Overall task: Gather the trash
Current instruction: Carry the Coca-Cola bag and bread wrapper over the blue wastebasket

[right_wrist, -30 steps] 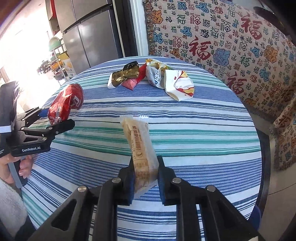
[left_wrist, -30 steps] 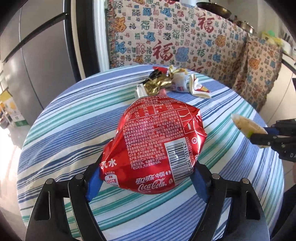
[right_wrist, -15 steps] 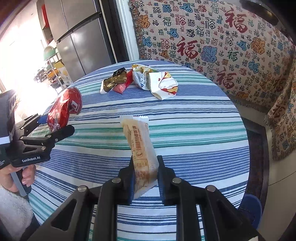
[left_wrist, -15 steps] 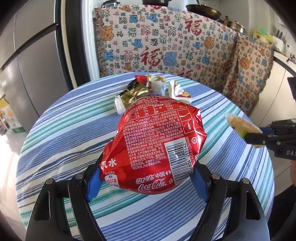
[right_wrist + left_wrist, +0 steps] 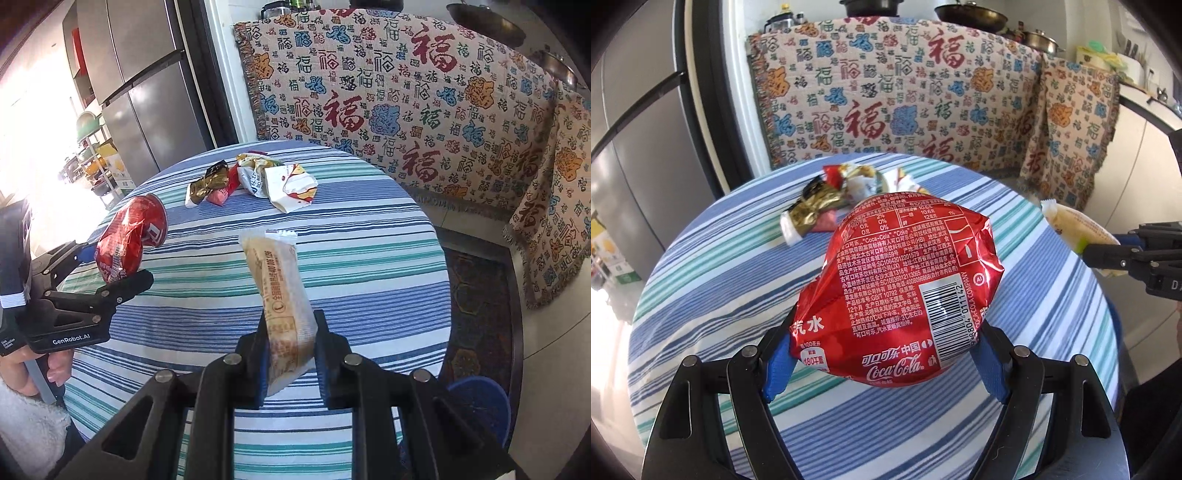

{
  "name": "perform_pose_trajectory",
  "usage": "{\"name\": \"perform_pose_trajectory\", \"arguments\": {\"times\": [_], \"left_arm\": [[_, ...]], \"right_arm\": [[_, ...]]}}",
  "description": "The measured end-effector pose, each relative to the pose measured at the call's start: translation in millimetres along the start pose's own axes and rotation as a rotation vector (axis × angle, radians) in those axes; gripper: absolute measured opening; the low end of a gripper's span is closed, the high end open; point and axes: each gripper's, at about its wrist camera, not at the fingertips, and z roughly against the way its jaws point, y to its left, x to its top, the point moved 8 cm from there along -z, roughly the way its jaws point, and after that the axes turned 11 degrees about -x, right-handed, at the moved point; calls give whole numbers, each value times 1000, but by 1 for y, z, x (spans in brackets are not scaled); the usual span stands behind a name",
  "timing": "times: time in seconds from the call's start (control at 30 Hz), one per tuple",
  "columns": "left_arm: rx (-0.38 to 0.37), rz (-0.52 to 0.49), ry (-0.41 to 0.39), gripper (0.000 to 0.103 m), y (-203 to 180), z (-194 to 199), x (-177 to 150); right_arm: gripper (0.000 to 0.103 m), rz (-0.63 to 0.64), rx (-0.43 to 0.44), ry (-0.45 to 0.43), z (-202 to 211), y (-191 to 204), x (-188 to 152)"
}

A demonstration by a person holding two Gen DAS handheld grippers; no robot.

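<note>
Left hand-held gripper (image 5: 884, 363) clamps wide on crushed red can (image 5: 905, 291); right hand-held gripper (image 5: 290, 360) pinches narrow on tan wrapper (image 5: 282, 295), long axis pointing up-frame. Both hang above striped worktop (image 5: 369, 266). Blue bin (image 5: 480, 402) sits lower right, nearer right gripper.

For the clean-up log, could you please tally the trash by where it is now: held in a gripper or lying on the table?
Held in a gripper: 2, the crushed red can and the beige wrapper.
On the table: 4 wrappers, as far as I can separate them.
Total: 6
</note>
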Motion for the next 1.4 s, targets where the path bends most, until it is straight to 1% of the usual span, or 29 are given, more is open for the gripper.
{"name": "perform_pose_trajectory", "arguments": {"times": [0.2, 0.4, 0.63, 0.77, 0.87, 0.93, 1.03, 1.2, 1.4], "left_arm": [[-60, -44, -13, 82, -46, 4, 11], [-138, -87, -17, 82, -98, 0, 22], [-220, -135, -5, 82, -160, -13, 32], [-275, -152, 7, 82, -199, -25, 37], [-311, -168, 7, 82, -230, -34, 40], [-340, -174, 16, 82, -249, -42, 42], [-402, -181, 35, 82, -283, -58, 43], [-475, -184, 71, 82, -325, -86, 43], [-498, -205, 123, 82, -361, -122, 34]], "right_arm": [[20, -54, -42, -13, 16, -38, -10], [20, -125, -95, -29, 35, -83, -23], [20, -186, -145, -38, 52, -124, -41], [20, -222, -190, -35, 63, -155, -53], [20, -260, -244, -15, 69, -189, -69], [20, -294, -286, 17, 69, -216, -85], [20, -338, -342, 59, 66, -250, -109], [21, -393, -360, 131, 50, -287, -144], [21, -455, -374, 147, 48, -321, -167]]}}
